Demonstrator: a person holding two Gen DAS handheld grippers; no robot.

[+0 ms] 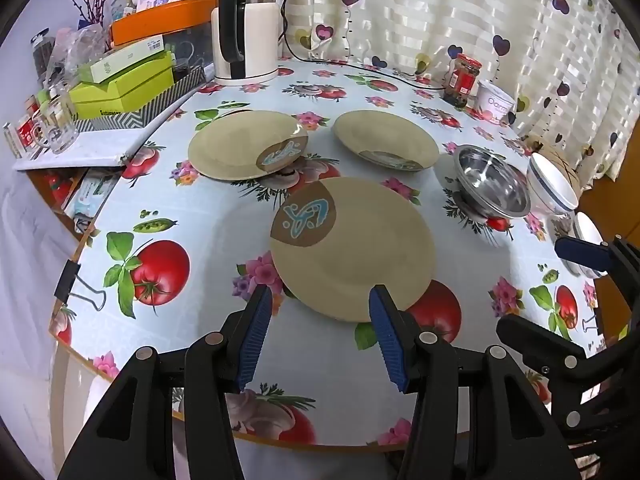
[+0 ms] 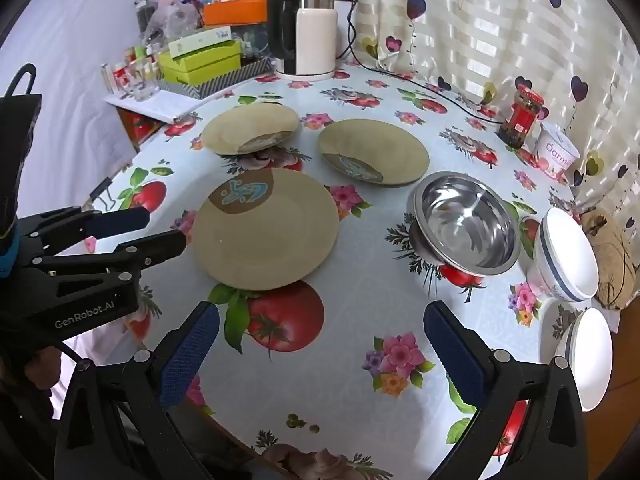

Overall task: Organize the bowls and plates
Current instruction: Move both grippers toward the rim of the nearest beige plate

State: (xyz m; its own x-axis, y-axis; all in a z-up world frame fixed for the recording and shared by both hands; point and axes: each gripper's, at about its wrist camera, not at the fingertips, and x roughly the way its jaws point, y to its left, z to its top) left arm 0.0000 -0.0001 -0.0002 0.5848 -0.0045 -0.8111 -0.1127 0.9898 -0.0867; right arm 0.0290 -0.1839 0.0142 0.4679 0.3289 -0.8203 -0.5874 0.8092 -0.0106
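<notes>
Three tan plates lie on the flowered tablecloth [image 1: 192, 240], none stacked. In the left wrist view the near plate [image 1: 356, 248] sits at centre frame, with the left plate [image 1: 246, 144] above it to the left and the right plate [image 1: 386, 144] above it to the right, each apart from the others. The steel bowl [image 1: 492, 182] stands at the right of that frame, tilted on its base, and the striped bowl [image 1: 554, 184] is just beside it further right; they look to be touching, though the fisheye edge makes that hard to tell. A plain white bowl [image 2: 592, 356] shows at the lower right of the right wrist view, near the table's edge. The left gripper [image 1: 320, 300] hangs over the near rim of the near plate with its blue pads spread apart, one at each side of the rim and neither pressing on it. The right gripper [image 2: 320, 316] stands wide open over bare cloth at the bottom centre of its frame, below the near plate and the steel bowl, with nothing between its fingers. At the upper part of both frames a kettle [image 1: 246, 28] stands by green boxes [image 1: 120, 88], and a red-lidded jar [image 1: 464, 78] and a white tub [image 1: 494, 102] sit against the curtain [image 1: 480, 20] at the upper right.
</notes>
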